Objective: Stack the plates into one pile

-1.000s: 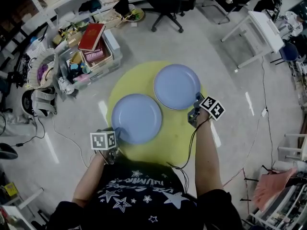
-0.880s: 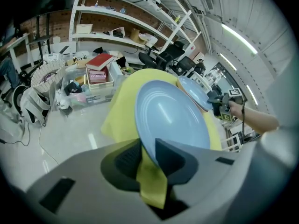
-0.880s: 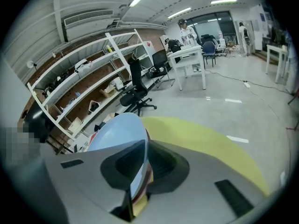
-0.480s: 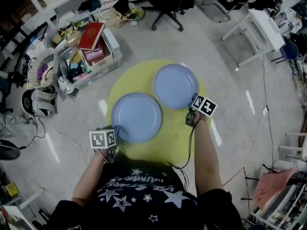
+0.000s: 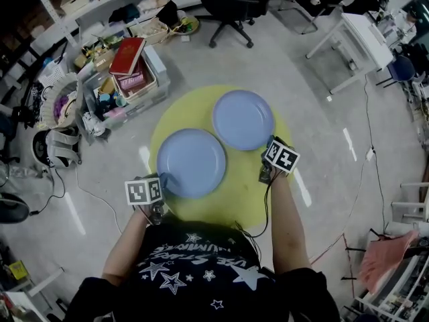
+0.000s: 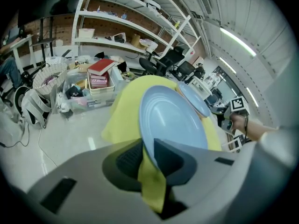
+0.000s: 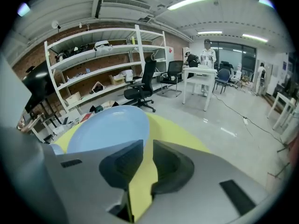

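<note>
Grasp step: left gripper (image 6: 147, 143) fingers closing, pinching lower-left plate (image 5: 192, 163) rim; right gripper (image 7: 146, 143) fingers just opened, empty. Next, likely: lift it onto upper-right plate (image 5: 242, 119).

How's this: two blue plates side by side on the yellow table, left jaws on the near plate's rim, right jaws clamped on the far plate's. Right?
Wrong on the right gripper: its jaws have just been opening and stand apart beside the far plate, only yellow table between; the right gripper view shows it. The left gripper, jaws just closing, holds the rim of the near plate.
</note>
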Tool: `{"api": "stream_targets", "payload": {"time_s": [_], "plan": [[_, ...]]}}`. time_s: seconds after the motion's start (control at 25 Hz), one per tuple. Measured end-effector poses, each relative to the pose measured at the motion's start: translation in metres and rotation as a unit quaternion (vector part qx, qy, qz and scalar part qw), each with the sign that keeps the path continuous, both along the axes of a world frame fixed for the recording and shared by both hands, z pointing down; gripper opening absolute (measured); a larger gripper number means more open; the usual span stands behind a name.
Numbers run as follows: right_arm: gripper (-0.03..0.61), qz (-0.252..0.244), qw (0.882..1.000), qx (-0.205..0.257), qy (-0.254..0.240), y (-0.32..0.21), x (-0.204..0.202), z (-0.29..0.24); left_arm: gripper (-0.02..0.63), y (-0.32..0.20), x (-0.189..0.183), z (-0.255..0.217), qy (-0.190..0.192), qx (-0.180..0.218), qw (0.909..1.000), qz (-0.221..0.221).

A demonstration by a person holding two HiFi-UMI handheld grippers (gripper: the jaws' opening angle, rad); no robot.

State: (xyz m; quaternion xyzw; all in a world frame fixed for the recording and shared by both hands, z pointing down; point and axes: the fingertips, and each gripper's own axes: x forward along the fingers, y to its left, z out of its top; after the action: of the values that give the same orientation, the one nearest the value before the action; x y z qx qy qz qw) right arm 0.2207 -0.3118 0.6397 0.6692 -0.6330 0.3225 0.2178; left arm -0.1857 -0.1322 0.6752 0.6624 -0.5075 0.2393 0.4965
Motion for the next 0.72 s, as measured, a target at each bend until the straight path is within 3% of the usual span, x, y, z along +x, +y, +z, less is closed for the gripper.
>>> {"api": "stream_targets", "payload": {"time_s": [0.72], "plan": [[0.055, 0.033, 0.999, 0.01, -0.039, 0.086, 0.006, -0.002, 0.032, -0.01, 0.003, -0.039, 0.008, 0.074, 0.9972, -0.004]]}}
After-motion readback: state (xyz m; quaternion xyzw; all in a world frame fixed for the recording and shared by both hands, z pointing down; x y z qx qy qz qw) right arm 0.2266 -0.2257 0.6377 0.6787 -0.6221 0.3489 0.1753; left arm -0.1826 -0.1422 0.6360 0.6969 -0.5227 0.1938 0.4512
